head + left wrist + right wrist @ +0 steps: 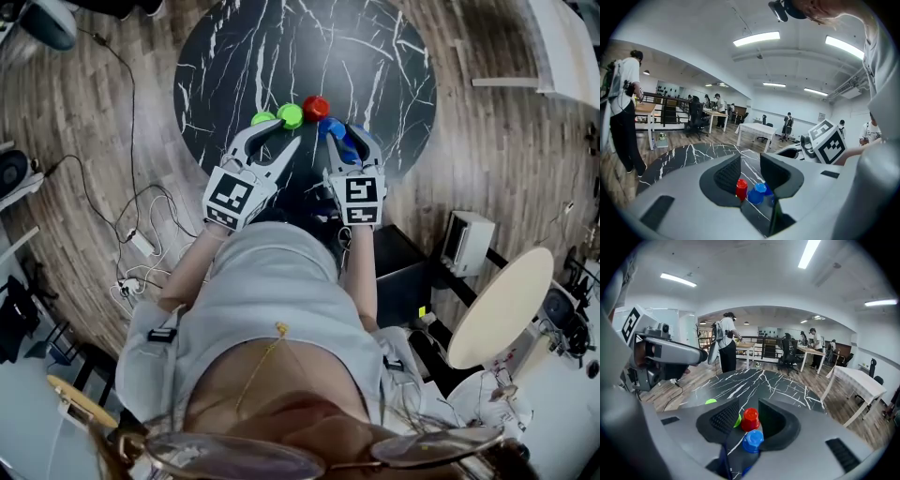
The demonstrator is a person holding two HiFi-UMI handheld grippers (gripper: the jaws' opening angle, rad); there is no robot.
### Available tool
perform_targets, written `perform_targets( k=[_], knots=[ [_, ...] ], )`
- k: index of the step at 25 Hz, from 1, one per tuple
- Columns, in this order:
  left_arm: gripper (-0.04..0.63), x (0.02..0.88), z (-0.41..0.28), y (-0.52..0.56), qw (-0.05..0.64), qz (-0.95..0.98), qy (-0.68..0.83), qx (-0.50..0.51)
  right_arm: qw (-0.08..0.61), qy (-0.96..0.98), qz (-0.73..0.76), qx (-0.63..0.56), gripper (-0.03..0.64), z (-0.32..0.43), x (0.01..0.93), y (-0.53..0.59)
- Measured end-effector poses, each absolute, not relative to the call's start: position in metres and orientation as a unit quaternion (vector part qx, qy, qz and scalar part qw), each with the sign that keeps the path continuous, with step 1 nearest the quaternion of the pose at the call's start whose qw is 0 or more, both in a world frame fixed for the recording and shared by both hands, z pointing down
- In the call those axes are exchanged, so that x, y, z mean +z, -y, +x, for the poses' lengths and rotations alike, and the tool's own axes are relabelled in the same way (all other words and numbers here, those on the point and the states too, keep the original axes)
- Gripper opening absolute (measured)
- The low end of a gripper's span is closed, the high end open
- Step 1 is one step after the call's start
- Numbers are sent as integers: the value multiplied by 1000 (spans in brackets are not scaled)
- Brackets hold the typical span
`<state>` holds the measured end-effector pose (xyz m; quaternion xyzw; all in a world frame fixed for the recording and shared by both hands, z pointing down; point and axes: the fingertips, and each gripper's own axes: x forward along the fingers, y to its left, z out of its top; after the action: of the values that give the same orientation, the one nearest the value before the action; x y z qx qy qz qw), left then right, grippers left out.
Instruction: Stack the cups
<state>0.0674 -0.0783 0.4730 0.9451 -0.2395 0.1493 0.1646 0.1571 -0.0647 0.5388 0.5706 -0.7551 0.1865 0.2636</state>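
Plastic cups, smooth and tapered, stand on a round black desk point(375, 56) veined white like marble. The red cup point(750, 419) sits just ahead of the right hand-held gripper point(749, 404), framed by its parted jaws, long axis upright and narrower end up. The blue cup point(752, 440) stands nearer, low in the same gap, equally upright, and the ribbed pads do not press on it. The left hand-held gripper point(281, 133) has its jaws wide apart with nothing gripped. The outer green cup point(263, 118) and inner green cup point(291, 115) stand just beyond its tips.
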Motion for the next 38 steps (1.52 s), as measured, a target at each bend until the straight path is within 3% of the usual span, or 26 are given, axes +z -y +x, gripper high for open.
perform_targets(
  k=[6, 30, 38],
  knots=[
    [130, 475, 67, 76, 164, 943, 250, 149, 324, 753, 544, 180, 153, 164, 566, 62],
    [130, 472, 42, 65, 159, 932, 290, 148, 451, 750, 419, 242, 244, 168, 671, 53],
    [130, 473, 34, 62, 163, 928, 303, 144, 479, 748, 407, 211, 252, 172, 677, 58]
  ],
)
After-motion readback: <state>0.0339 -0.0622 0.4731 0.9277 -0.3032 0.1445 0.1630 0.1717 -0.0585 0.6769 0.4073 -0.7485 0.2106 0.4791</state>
